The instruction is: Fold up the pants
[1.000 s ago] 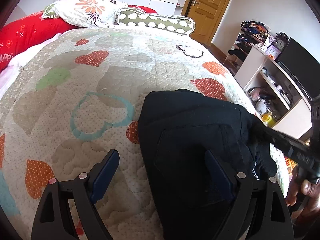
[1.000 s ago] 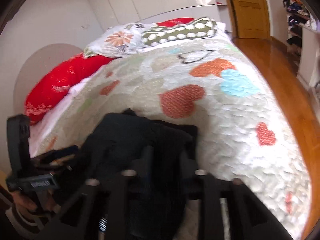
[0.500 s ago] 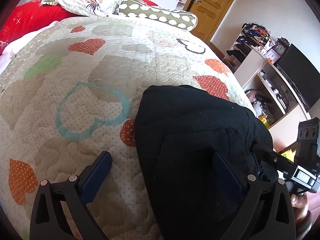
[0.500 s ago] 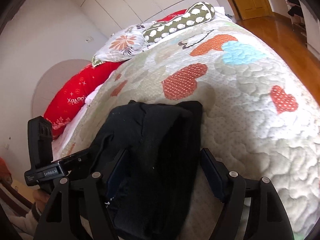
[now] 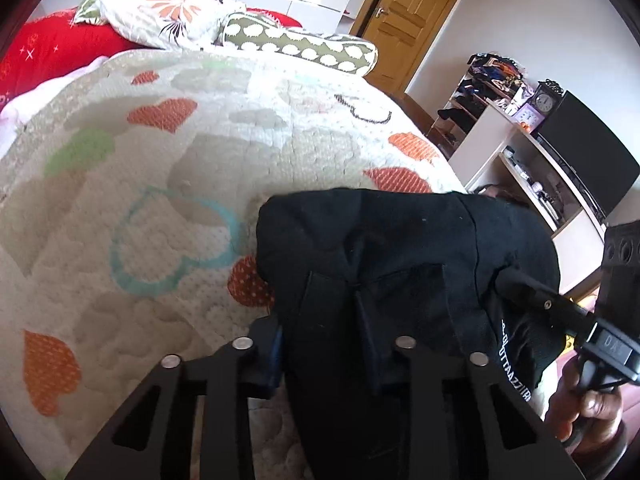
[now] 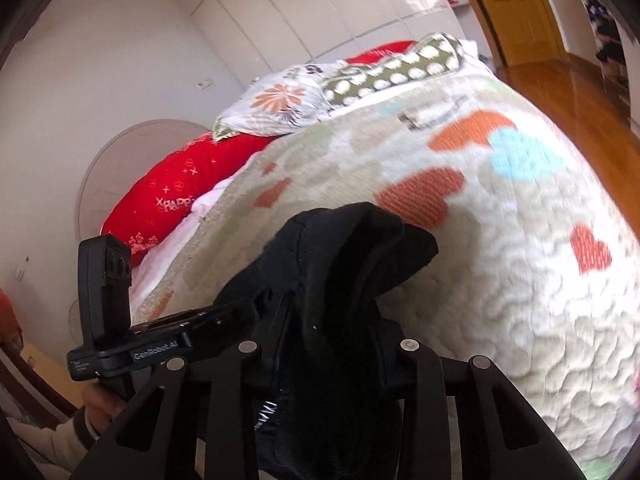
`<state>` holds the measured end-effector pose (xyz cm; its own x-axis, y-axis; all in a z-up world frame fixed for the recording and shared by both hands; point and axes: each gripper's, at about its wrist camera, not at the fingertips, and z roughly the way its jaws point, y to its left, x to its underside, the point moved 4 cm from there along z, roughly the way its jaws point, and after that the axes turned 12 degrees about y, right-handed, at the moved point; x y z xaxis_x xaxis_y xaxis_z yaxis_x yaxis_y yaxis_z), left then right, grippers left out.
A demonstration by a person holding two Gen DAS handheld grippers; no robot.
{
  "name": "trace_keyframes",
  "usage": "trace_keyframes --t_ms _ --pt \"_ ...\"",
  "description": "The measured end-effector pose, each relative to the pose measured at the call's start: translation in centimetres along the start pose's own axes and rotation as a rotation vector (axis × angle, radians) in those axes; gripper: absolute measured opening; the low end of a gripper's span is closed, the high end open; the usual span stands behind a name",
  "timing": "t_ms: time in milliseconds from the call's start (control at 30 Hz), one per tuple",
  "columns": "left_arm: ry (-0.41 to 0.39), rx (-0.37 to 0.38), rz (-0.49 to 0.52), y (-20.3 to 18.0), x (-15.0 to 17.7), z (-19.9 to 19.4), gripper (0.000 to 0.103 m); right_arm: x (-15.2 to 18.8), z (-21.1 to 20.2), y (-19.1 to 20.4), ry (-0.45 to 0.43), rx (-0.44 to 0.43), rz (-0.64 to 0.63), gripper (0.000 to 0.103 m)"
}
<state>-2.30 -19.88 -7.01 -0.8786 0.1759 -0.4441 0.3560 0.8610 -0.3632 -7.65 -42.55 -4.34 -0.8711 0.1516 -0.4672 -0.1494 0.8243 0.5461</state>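
The quilt (image 5: 168, 208) stretches bare to the left and far side of the pants (image 5: 400, 264), open up to the pillows (image 5: 168, 12) at the head; on the right the bed edge falls away close beside the black bundle, with a shelf unit (image 5: 520, 168) and a door (image 5: 404, 20) beyond. In the right wrist view the quilt (image 6: 500, 280) curves off to wood floor (image 6: 580, 112) on the far right. The cover is pale, puffy and printed with orange, green and blue hearts.

The pants lie bunched near the bed's near right corner, black, folded into a thick lump with a seam ridge and white lettering at the near edge. The left gripper (image 5: 332, 344) is closed down on the pants, cloth filling the gap between its fingers. The right gripper (image 6: 326, 356) is likewise clamped on the pants (image 6: 340, 264), the fabric rising in a peak ahead of it. Each gripper shows at the other view's edge.
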Motion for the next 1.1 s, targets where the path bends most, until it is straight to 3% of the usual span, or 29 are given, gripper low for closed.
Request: trace_keyframes --t_ms 200,367,533,667,767,833,933,1000,1100 --pt "-0.084 -0.027 -0.001 2.0 -1.9 -3.9 0.025 -3.4 0.0 2.9 -0.043 -0.045 -0.047 0.032" --pt "-0.130 -0.107 -0.026 5.6 -4.4 -6.5 0.025 -6.5 2.8 6.0 -0.050 -0.107 -0.071 0.031" --pt "-0.107 -0.162 -0.065 9.1 -6.3 -5.6 0.025 -9.7 8.2 7.4 -0.002 -0.156 -0.054 0.031" --pt "-0.010 -0.187 -0.109 12.0 -7.4 -1.0 0.027 -11.3 13.9 5.9 0.075 -0.109 -0.003 0.033" --pt "0.013 -0.191 -0.121 12.5 -7.9 0.7 0.043 -11.3 17.0 3.6 0.169 -0.019 0.047 0.044" --pt "-0.015 -0.207 -0.103 11.8 -7.8 -0.1 0.048 -11.4 16.0 3.6 0.151 -0.015 0.041 0.045" --pt "-0.046 -0.262 -0.105 11.4 -7.6 -1.8 0.058 -11.8 13.0 4.3 0.087 0.117 -0.025 0.047" --pt "-0.080 -0.273 -0.093 10.3 -7.0 -2.9 0.060 -12.4 11.8 5.5 0.067 0.115 -0.077 0.045" --pt "-0.120 -0.283 -0.075 8.7 -5.8 -4.0 0.066 -13.0 12.2 8.1 0.097 0.070 -0.166 0.033"
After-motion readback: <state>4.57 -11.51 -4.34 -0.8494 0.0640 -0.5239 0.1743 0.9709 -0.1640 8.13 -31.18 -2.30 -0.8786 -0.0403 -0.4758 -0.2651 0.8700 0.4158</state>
